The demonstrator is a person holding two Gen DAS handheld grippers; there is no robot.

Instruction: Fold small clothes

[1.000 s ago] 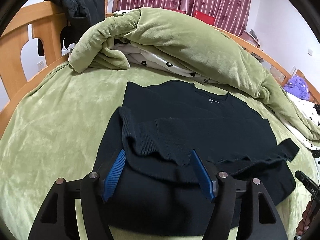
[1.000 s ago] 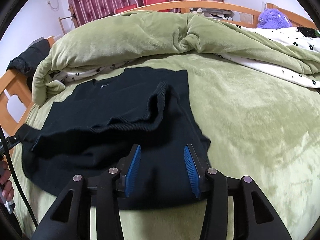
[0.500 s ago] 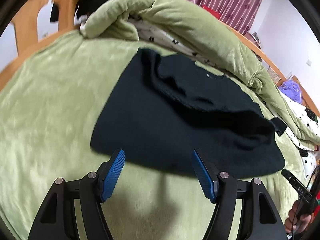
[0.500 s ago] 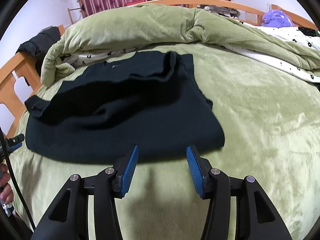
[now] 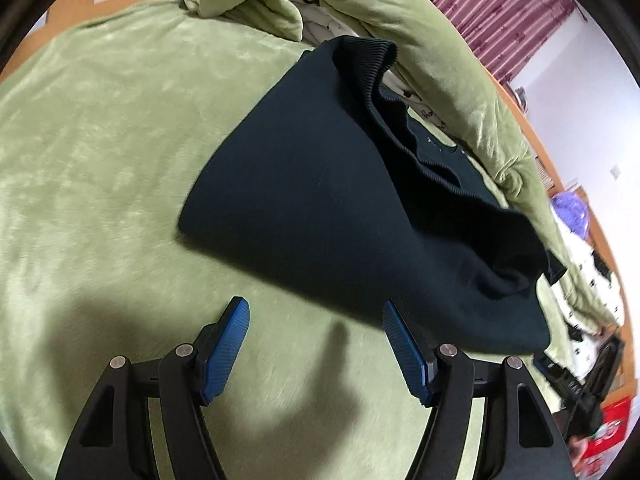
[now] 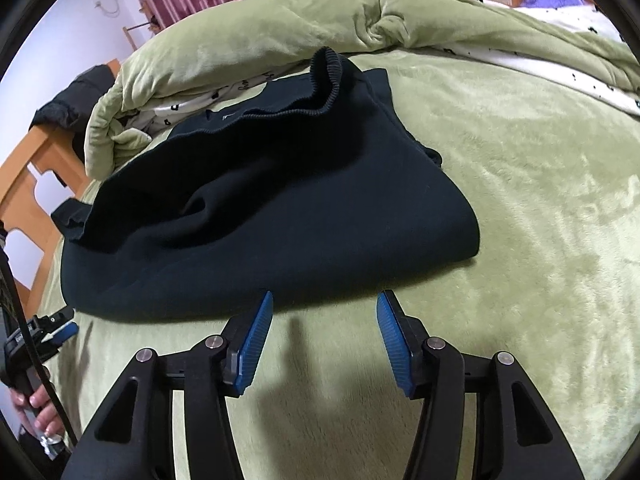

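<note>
A dark navy sweater [image 5: 332, 208] lies folded on the green bed, its ribbed hem turned back over the body toward the collar. It also shows in the right wrist view [image 6: 280, 216]. My left gripper [image 5: 316, 316] is open and empty, just short of the sweater's near folded edge. My right gripper [image 6: 325, 310] is open and empty, also just short of that edge, near the sweater's right end. The left gripper [image 6: 52, 334] shows at the far left of the right wrist view, held in a hand.
A bunched green quilt [image 6: 280, 32] with a white spotted sheet under it lies behind the sweater. A wooden bed frame [image 6: 24, 176] runs along the left. Green bedspread [image 6: 540, 200] spreads to the right. A purple plush toy [image 5: 570, 210] sits far right.
Both grippers have pulled back off the sweater toward the bed's near side. The sweater's hem, held a second ago, now lies released and folded over the body.
</note>
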